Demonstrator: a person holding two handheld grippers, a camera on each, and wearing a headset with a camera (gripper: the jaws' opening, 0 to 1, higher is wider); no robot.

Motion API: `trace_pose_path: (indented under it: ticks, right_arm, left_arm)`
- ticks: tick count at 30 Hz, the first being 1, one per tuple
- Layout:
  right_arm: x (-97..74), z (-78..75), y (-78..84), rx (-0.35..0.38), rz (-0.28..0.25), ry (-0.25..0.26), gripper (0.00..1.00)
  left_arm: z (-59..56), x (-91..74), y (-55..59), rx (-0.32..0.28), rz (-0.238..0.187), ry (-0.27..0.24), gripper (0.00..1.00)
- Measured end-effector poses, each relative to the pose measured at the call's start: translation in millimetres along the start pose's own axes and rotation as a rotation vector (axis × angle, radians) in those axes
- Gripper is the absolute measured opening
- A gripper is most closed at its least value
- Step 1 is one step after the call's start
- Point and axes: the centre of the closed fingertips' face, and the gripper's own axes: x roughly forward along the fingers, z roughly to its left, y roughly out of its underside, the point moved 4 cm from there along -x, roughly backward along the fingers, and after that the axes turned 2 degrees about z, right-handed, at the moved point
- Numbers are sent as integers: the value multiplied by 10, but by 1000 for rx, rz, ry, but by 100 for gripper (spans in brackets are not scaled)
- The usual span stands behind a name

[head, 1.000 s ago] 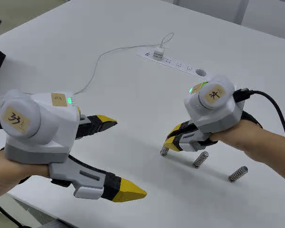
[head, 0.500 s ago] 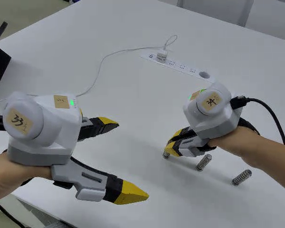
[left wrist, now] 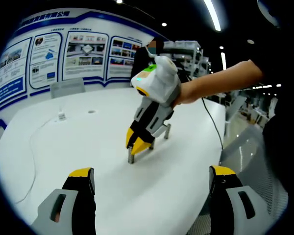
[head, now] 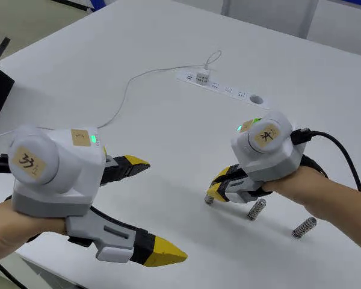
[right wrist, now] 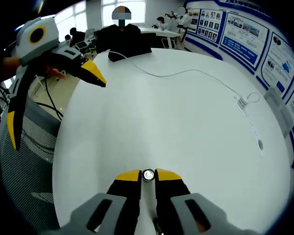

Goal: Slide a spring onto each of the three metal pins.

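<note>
Three coiled metal springs stand in a row on the white table (head: pixel 168 120): a left spring (head: pixel 209 198), a middle spring (head: pixel 256 208) and a right spring (head: pixel 304 227). My right gripper (head: pixel 216 191) points down at the left spring, its yellow tips shut around the top. In the right gripper view a round shiny metal end (right wrist: pixel 148 175) sits pinched between the right gripper's (right wrist: pixel 148 176) tips. The left gripper view shows the right gripper (left wrist: pixel 137 144) over that spring (left wrist: pixel 131 156). My left gripper (head: pixel 153 211) hovers wide open at the near left, holding nothing.
A white power strip (head: pixel 222 87) with a plugged-in adapter and thin white cable (head: pixel 126 90) lies at the back of the table. A black cable (head: pixel 343 150) trails from the right gripper. The table's near edge runs just below the left gripper. People sit at the table's far end (right wrist: pixel 121 29).
The head camera has shifted a little. The right gripper stays shut at the left spring and the left gripper stays open; no clear movement of the springs.
</note>
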Motion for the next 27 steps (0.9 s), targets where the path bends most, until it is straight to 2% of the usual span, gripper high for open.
trace_pose_path:
  ticks: [9,13,18,23,27]
  right_arm:
    - [-111,2,-35,8,-31,11,13]
    - [-132,-10,-16,2,-19,29,13]
    - [-230,-5,-13,12,-37,39,13]
    - [-376,-55,27,47,-77,79,17]
    - [-556,-73,49,86,-144,118,18]
  left_arm:
    - [23,-42,-90,5,-19,-12,99]
    - [17,-48,-102,10,-20,-13,99]
    - [4,-62,-113,19,-18,-12,99]
    - [57,-88,-177,23,-35,-30,99]
    - [107,-125,-269,14,-66,-43,99]
